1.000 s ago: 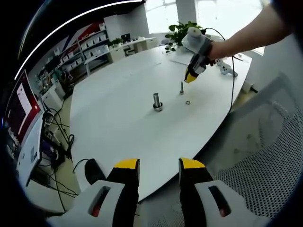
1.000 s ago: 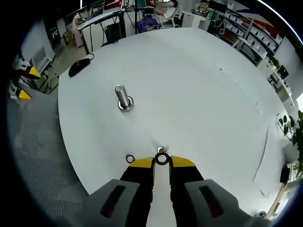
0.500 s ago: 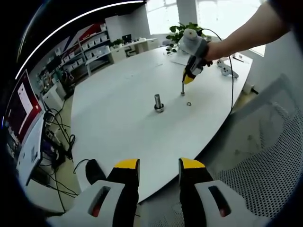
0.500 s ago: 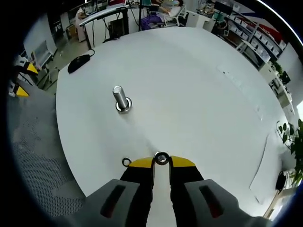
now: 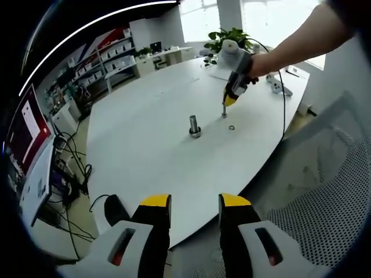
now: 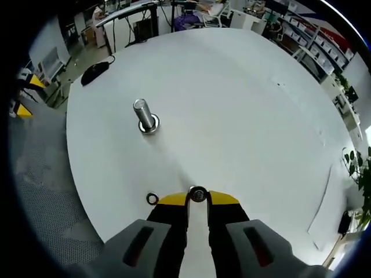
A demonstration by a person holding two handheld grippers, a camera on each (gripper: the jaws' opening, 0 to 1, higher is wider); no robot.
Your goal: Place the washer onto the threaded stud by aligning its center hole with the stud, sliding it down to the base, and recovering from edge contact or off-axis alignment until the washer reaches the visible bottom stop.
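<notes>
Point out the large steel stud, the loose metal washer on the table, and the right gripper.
large steel stud [image 6: 142,115]: right gripper view, its shaft.
loose metal washer [image 6: 152,198]: right gripper view, its ring.
right gripper [image 6: 197,198]: right gripper view, between yellow tips.

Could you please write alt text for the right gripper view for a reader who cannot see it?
The right tool holds a washer between its yellow tips above a white table. A second washer lies flat beside them, and a larger stud stands upright farther off.
</notes>
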